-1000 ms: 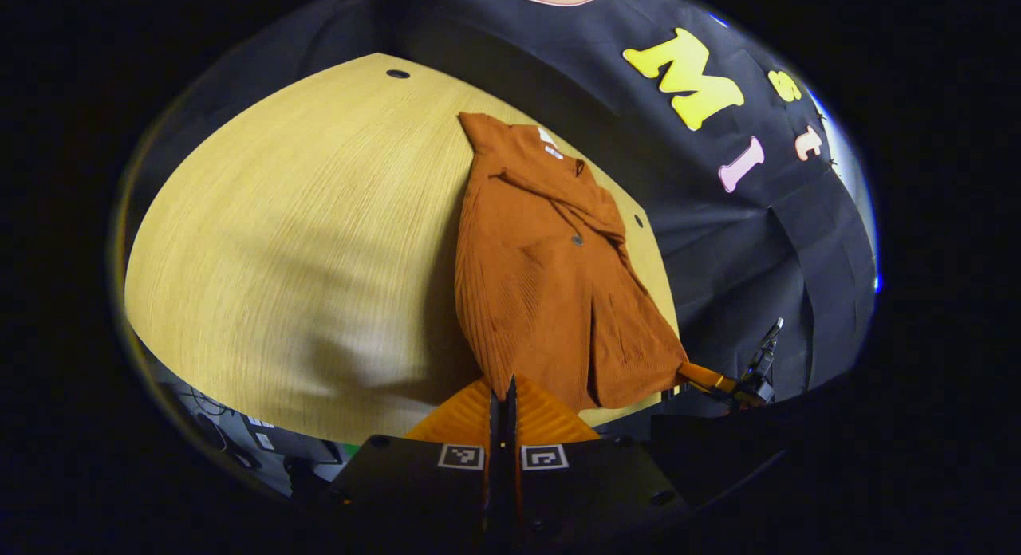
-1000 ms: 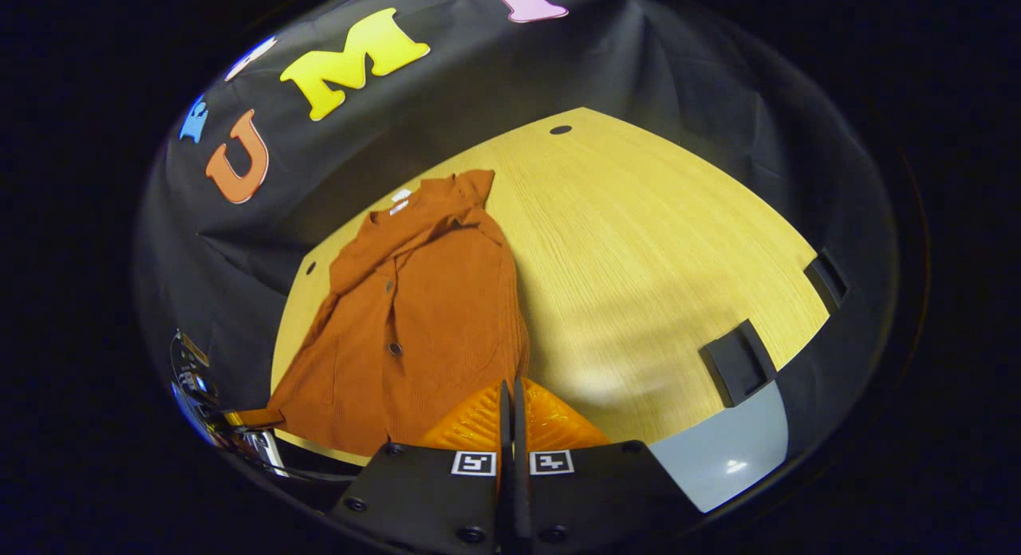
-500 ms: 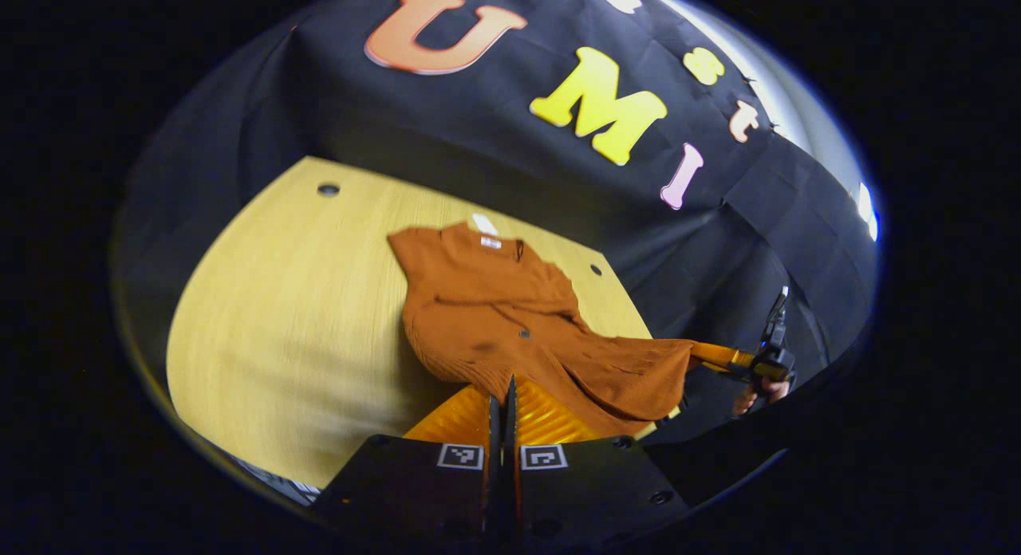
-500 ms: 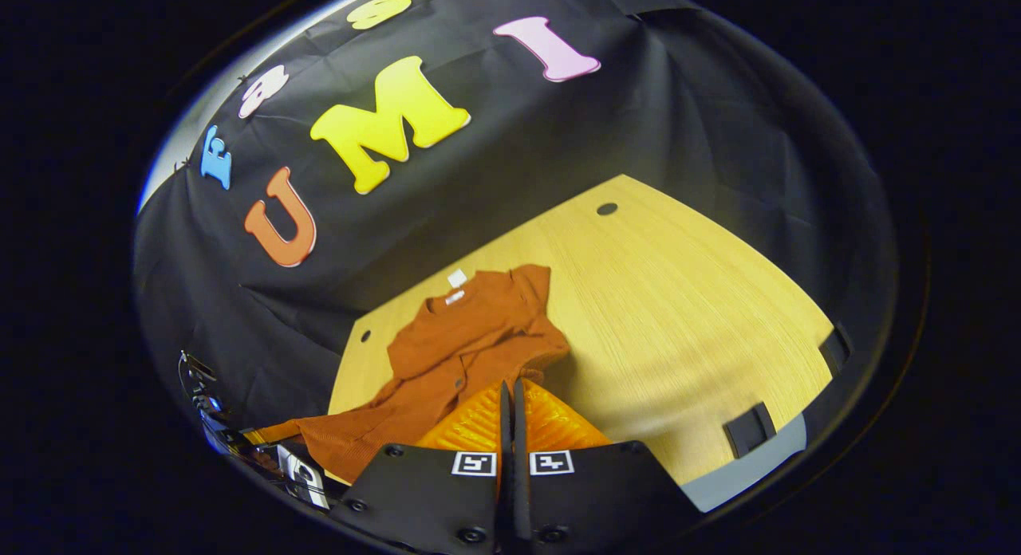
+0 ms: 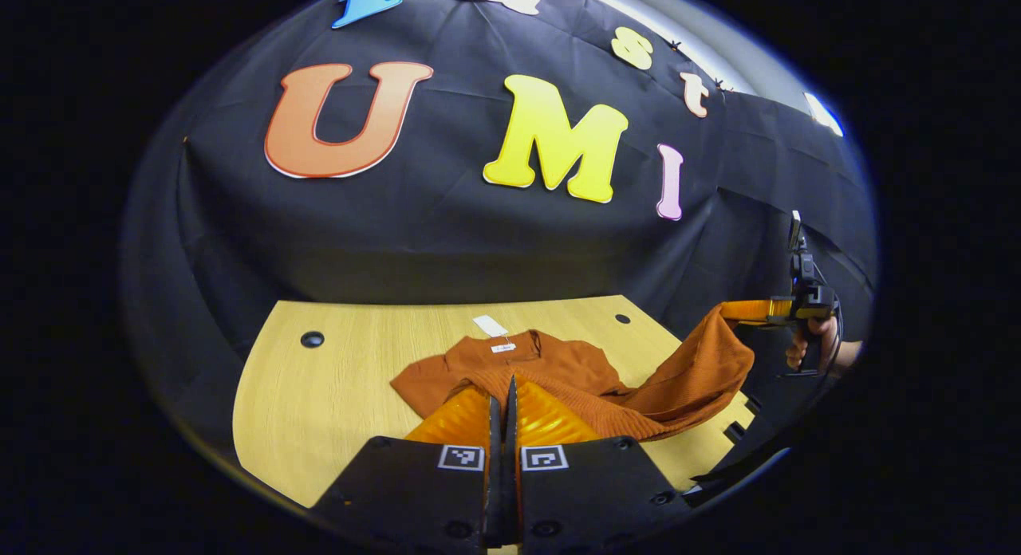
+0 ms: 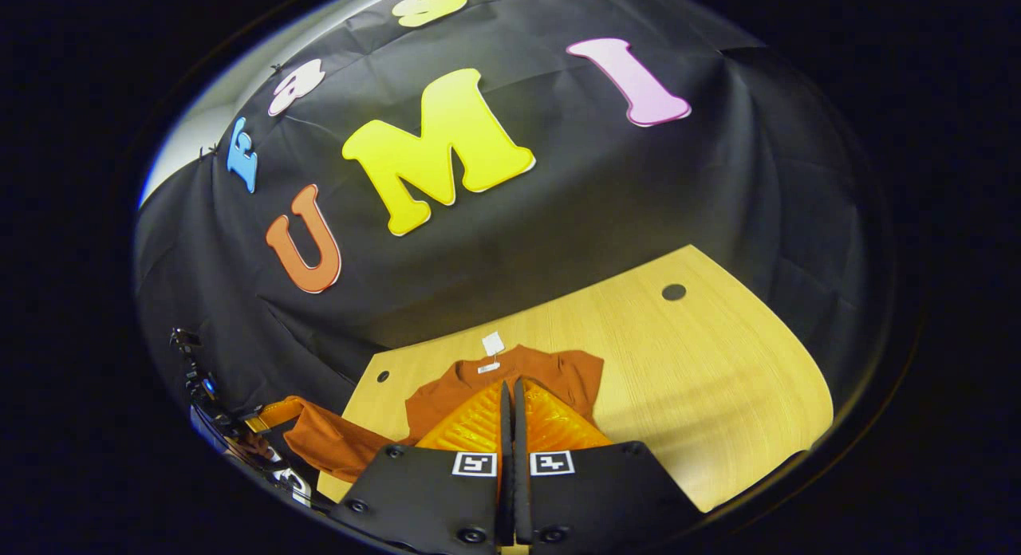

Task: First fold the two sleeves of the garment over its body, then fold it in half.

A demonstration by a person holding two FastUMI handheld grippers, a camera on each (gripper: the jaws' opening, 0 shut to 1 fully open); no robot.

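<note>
Since earlier, the garment (image 5: 558, 371) hem has been lifted off the worktop (image 5: 335, 379), gripped by both closed grippers' fingers (image 5: 478, 403).

Showing ribbed orange fingers (image 5: 471, 407) on the left gripper (image 5: 501, 403), set in black blocks with round screws, each wearing a square black-and-white marker. Repeating on the right gripper (image 6: 511, 407): orange ribbed fingers (image 6: 550, 419), black body, paired markers, screws near the bottom.
</note>
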